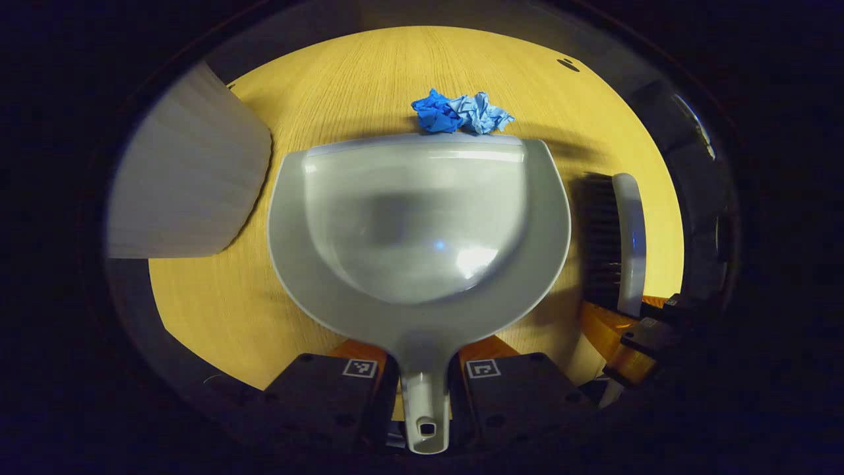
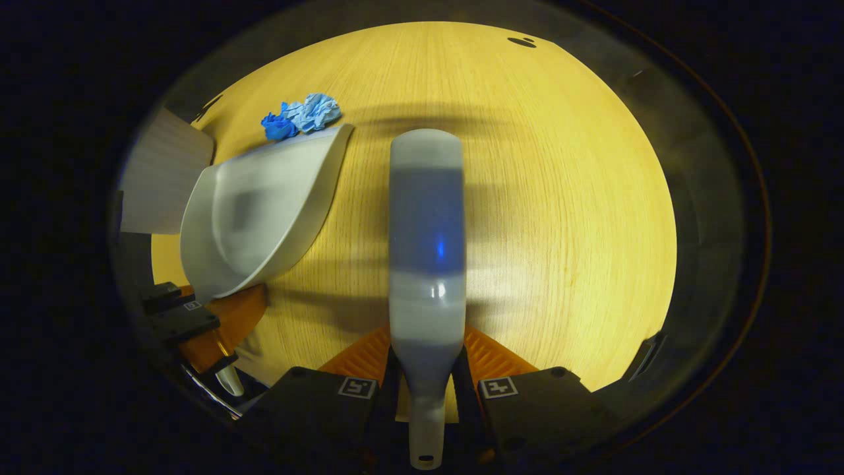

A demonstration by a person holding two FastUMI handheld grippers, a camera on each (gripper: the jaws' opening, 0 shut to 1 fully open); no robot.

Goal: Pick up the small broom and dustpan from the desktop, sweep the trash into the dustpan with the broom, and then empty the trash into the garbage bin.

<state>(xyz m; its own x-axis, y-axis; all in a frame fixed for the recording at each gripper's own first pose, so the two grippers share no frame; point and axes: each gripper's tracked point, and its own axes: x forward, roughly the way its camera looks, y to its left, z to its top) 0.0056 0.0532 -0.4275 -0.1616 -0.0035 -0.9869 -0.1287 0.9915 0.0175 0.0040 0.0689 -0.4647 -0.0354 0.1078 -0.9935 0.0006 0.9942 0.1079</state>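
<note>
Your left tool [image 1: 422, 389] clamps the dustpan [image 1: 422, 224] handle; your right tool [image 2: 425, 396] clamps the broom [image 2: 427, 237] handle. Both look like light, stiff, slick plastic, so grip near the necks. Crumpled blue paper [image 1: 461, 112], feather-light, sits on the tabletop [image 1: 217, 310] touching the pan's lip.
</note>
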